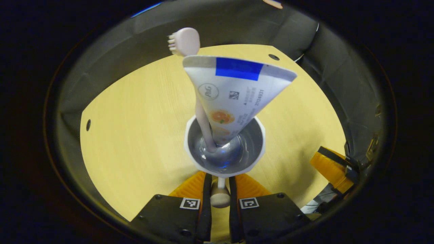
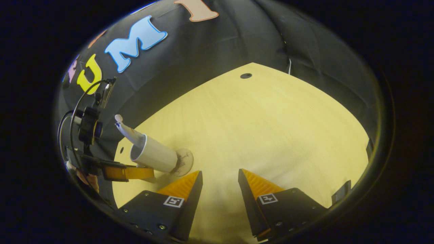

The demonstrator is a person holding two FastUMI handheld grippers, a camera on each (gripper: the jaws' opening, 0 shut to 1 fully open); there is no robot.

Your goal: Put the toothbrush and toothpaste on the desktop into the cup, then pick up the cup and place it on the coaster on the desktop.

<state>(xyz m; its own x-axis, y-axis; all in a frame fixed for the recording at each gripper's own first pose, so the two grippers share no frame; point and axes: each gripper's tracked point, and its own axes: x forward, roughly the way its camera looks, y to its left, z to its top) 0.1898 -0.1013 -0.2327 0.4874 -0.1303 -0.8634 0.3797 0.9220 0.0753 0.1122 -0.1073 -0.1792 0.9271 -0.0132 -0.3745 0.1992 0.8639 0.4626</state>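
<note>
While left tool (image 1: 220,184) pinches white cup's (image 1: 224,149) handle w/ toothbrush (image 1: 184,42) & toothpaste (image 1: 234,91) inside, right tool (image 2: 220,183) gapes open.

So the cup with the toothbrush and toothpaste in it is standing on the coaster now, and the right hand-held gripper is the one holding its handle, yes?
Not quite: the left hand-held gripper holds the handle, as the left gripper view shows. The right hand-held gripper is open, apart from the cup. The toothbrush and toothpaste are inside, and the cup appears to be on the coaster.
</note>
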